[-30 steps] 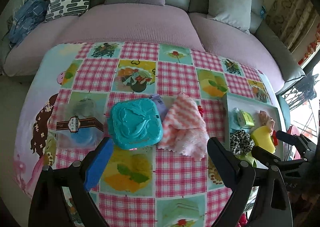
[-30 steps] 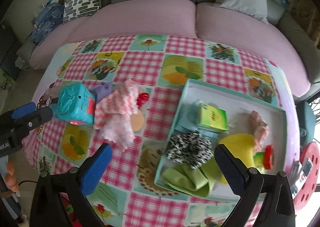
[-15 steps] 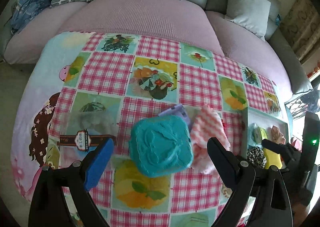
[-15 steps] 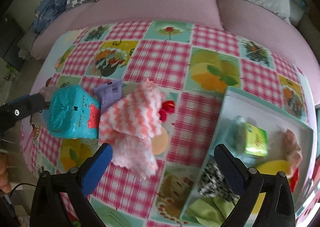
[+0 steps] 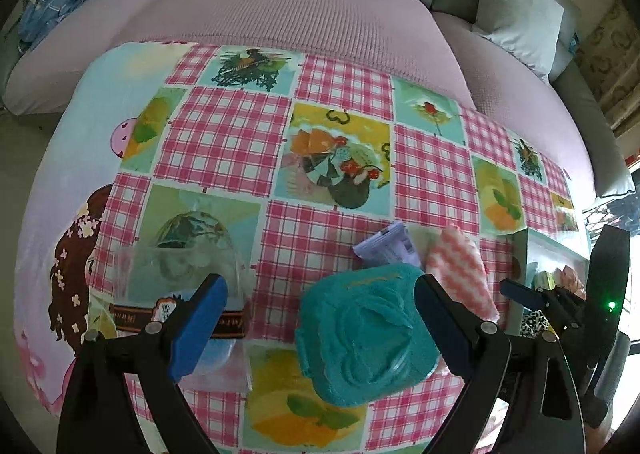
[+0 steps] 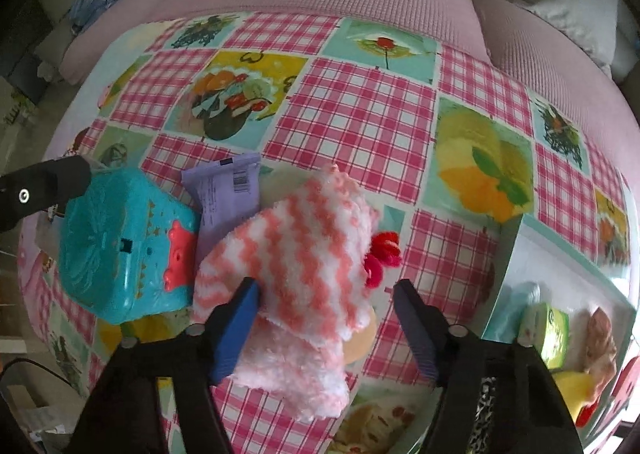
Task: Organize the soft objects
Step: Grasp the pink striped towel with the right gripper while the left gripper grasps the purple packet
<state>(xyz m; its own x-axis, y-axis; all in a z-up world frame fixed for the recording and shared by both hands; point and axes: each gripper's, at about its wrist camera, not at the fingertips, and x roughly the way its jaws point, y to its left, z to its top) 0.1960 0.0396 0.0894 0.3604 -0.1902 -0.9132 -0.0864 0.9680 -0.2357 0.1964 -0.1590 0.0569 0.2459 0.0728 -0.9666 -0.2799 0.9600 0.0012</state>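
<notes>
A fluffy pink-and-white zigzag cloth [image 6: 304,254] lies folded on the checked tablecloth, and it also shows at the right of the left wrist view [image 5: 460,278]. My right gripper [image 6: 325,288] straddles the cloth's near part with its jaws closing. The left pad [image 6: 236,318] touches the fluff, while the right pad stands just clear of it. A teal lidded box [image 5: 364,338] sits to the cloth's left. My left gripper [image 5: 320,284] hangs open over that box and a clear plastic packet [image 5: 176,270], gripping nothing. A red hair tie [image 6: 382,254] peeks out beside the cloth.
A purple packet [image 6: 224,190] lies between box and cloth. A beige round pad [image 6: 362,338] sticks out under the cloth. A pale tray [image 6: 516,254] at the right holds a green box [image 6: 548,330], a leopard scrunchie [image 6: 486,406] and other small things. A pink sofa runs behind the table.
Both grippers have sunk and shifted left. The right one left the tray, came down over the zigzag cloth and narrowed its jaws. The left one moved closer over the teal box.
</notes>
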